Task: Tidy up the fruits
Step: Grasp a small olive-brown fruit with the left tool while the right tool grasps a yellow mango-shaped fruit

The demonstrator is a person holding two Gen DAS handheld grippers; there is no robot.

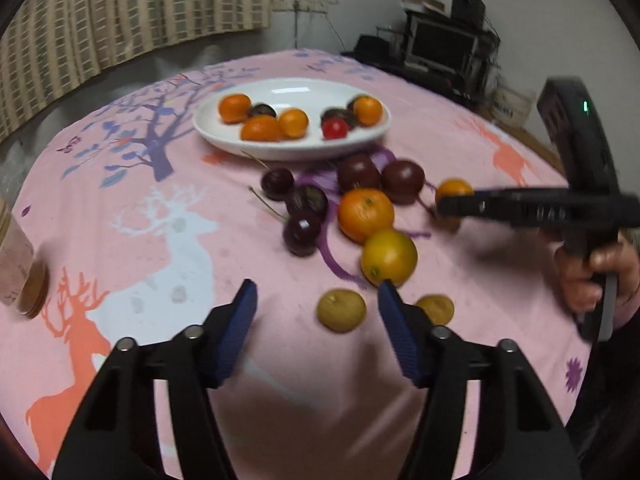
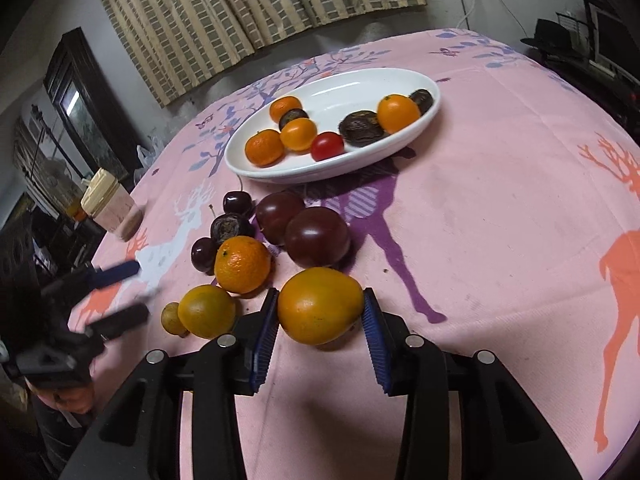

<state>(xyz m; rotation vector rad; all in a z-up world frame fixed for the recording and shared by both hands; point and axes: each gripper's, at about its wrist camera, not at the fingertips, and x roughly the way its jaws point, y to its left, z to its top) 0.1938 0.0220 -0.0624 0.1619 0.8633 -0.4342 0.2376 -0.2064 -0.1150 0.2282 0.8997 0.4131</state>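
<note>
A white oval plate [image 1: 372,136] [image 2: 352,84] holds several oranges, dark fruits and a red cherry tomato [image 2: 327,145]. Loose fruit lies on the pink cloth in front of it: dark plums [image 2: 316,236], cherries [image 1: 301,233], a mandarin [image 1: 365,213] [image 2: 241,264], a yellow-orange fruit [image 1: 389,257] [image 2: 206,310]. My right gripper [image 2: 320,312] has its blue pads against both sides of a large orange fruit [image 2: 318,305] on the cloth. My left gripper [image 1: 316,296] is open and empty above the cloth, a small tan fruit [image 1: 341,309] just ahead between its fingers.
A second tan fruit [image 1: 435,309] lies right of the left gripper. A lidded jar [image 2: 110,204] stands near the table's left edge. The right gripper [image 1: 452,208] reaches in from the right in the left wrist view. Curtains and dark furniture surround the table.
</note>
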